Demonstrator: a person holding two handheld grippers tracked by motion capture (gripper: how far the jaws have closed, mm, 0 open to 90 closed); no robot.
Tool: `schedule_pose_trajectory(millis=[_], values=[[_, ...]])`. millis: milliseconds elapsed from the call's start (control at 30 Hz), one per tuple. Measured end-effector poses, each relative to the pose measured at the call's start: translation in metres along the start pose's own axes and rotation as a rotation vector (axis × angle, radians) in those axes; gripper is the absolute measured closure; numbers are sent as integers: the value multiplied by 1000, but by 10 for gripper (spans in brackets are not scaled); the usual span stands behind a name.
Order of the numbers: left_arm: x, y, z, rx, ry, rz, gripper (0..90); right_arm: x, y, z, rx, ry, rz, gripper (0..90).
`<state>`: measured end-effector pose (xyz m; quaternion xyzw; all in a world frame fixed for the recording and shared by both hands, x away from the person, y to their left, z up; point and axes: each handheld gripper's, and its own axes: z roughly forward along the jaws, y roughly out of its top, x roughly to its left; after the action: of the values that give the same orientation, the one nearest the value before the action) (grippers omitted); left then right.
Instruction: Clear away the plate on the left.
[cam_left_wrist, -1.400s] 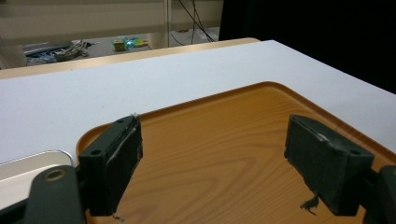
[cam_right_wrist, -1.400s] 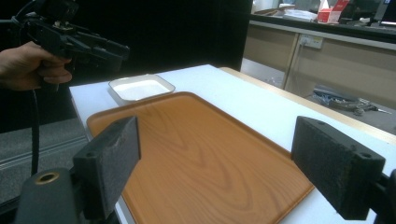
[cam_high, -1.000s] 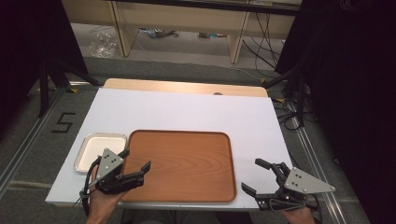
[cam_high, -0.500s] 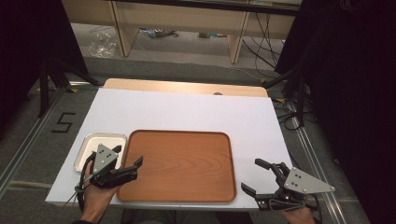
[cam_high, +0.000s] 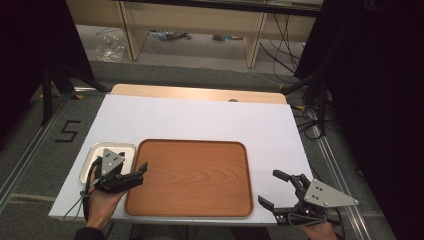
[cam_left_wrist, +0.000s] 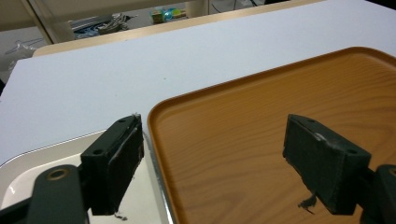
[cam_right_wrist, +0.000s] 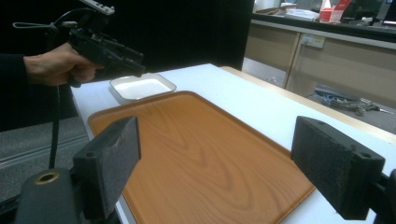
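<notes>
**Wood-grain tray flanked by two empty grippers**

The wooden tray (cam_high: 192, 177) lies at the table's near edge, touching the small white dish (cam_high: 93, 156). Left gripper (cam_left_wrist: 212, 156) and right gripper (cam_right_wrist: 229, 163) are held wide open, empty. The rims should be approached level, squarely.

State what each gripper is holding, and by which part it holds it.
Nothing is held. The left gripper is open over the edge between the small white tray and the wooden tray; the right gripper is open beside the wooden tray.
</notes>
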<state>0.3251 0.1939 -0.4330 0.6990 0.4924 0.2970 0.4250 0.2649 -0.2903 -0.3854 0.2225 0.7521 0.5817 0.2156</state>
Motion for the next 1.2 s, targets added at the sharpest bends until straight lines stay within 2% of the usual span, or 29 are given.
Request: schedule_pose_trajectory(millis=[133,233,400,467,533,633,733,967,1000,1067,1200], values=[[8,0,4,31,24,-13,203,0,0,0,-2,5,1,168],[12,0,6,32,27,-34,203,0,0,0,-1,3,-1,168],[20,-3,11,57,39,-17,203,0,0,0,-1,3,-1,168],[25,-4,13,66,50,-24,202,0,0,0,-14,4,-2,169],[30,-5,14,72,58,-47,202,0,0,0,-2,5,0,168],[39,-7,15,92,77,-45,202,0,0,0,-10,9,-4,168],[50,-9,16,105,96,-70,204,0,0,0,-3,8,-3,169],[75,-16,17,152,146,-94,215,0,0,0,-8,11,-4,169],[78,-16,18,156,155,-114,218,0,0,0,-15,7,-1,168],[85,-17,18,149,151,-161,216,0,0,0,1,5,-2,169],[92,-17,19,165,154,-161,213,0,0,0,-2,7,-6,169]])
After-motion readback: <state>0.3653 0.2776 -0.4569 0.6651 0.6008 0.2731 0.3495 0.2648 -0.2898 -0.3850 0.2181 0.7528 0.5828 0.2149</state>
